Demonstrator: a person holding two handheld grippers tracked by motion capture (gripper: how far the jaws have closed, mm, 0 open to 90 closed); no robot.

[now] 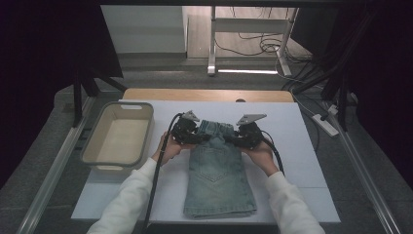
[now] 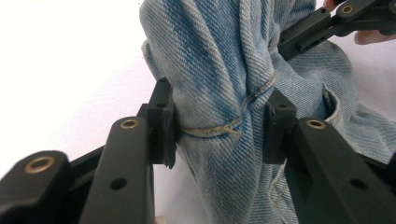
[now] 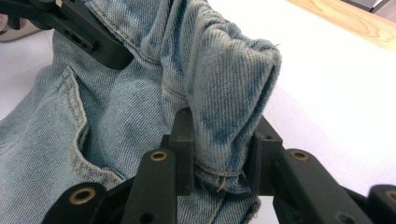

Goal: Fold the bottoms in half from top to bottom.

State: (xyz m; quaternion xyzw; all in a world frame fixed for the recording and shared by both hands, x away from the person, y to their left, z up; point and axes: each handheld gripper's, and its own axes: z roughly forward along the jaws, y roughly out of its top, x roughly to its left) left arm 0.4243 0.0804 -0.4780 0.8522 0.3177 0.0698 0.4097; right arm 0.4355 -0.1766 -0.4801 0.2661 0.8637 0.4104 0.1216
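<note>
- One pair of denim shorts [image 1: 218, 175] lies at the centre of the table, its hems toward 6 o'clock.
- Two grippers clamp its waistband: the left gripper [image 1: 195, 137] at 9 o'clock of the waistband, the right gripper [image 1: 239, 140] at 3 o'clock.
- One beige tub [image 1: 118, 138] sits at 9 o'clock of the shorts.
- One white sheet [image 1: 292, 146] covers the table.
- Two white sleeves [image 1: 127, 197] come in from 6 o'clock.
- Two back pockets show on the shorts.

Dim, dark-edged high view; bright, washed-out white table [image 2: 70, 70] in both gripper views, near parts soft
</note>
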